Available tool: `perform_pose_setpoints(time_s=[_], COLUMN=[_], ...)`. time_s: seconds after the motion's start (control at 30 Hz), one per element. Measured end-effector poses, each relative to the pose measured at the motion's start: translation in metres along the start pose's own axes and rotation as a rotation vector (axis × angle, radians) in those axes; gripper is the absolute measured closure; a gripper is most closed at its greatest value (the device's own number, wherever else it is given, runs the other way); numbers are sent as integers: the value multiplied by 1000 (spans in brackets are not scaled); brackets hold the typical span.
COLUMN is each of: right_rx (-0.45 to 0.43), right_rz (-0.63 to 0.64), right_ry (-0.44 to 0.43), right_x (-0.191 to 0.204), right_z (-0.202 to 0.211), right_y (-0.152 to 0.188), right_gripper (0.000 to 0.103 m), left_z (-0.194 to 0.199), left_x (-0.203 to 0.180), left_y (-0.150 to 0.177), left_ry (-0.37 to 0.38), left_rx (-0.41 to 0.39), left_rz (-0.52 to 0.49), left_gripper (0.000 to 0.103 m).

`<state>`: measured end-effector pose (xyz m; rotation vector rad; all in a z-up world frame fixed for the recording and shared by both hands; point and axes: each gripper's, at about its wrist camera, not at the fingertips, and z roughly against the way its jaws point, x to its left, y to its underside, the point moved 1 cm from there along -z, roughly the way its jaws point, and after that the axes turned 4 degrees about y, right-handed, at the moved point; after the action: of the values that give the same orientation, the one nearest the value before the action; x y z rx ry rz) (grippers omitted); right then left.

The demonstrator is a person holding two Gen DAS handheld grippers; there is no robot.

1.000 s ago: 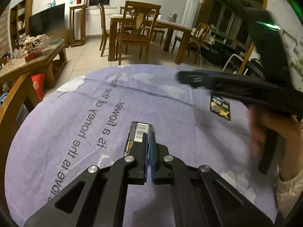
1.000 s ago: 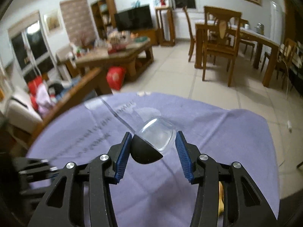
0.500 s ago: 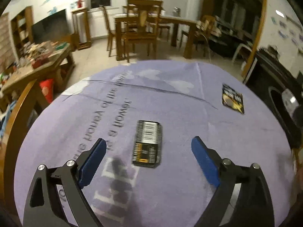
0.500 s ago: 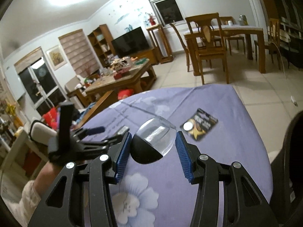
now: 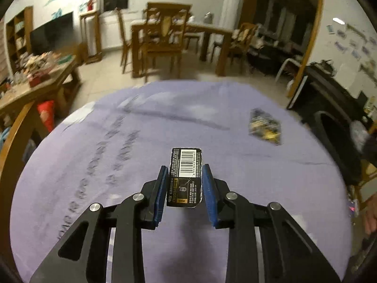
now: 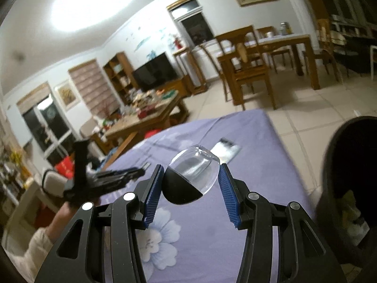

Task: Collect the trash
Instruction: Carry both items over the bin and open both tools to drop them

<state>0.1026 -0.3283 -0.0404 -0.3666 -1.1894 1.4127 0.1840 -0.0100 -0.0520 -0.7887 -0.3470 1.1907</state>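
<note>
While left jaws close on the barcoded packet point(image 5: 186, 176), right jaws grasp a half-clear capsule point(image 6: 192, 174), wrapper point(image 5: 265, 129) blurred

Purple cloth point(image 5: 235, 212) print is smearing w/ motion blur, left of frame, unreadable. Foil wrapper point(image 5: 265, 127) upper right is blurring too, label illegible. Dark bin point(image 6: 351, 179) is getting cut off by right edge, contents too dim to tell. Wrapper point(image 6: 226, 152) behind capsule is blurring.
</note>
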Motion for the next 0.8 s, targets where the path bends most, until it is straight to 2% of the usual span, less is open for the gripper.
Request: perform_pose_setpoints(time_s=[0.2, 0.37, 0.57, 0.8], right_rx=[-124, -247, -311, -335], right_rz=[-96, -149, -256, -381], right_ry=[79, 207, 341, 384], right_x=[-46, -86, -147, -211], right_z=[53, 109, 156, 183], right_y=[-20, -34, -32, -17], right_gripper=[55, 55, 55, 55], left_z=[19, 12, -20, -49], left_x=[-90, -170, -258, -324], left_y=[-24, -38, -47, -39], left_ry=[154, 306, 453, 510], left_rx=[-99, -135, -107, -56], left_rz=[-114, -194, -284, -352], left_gripper=[74, 74, 74, 74])
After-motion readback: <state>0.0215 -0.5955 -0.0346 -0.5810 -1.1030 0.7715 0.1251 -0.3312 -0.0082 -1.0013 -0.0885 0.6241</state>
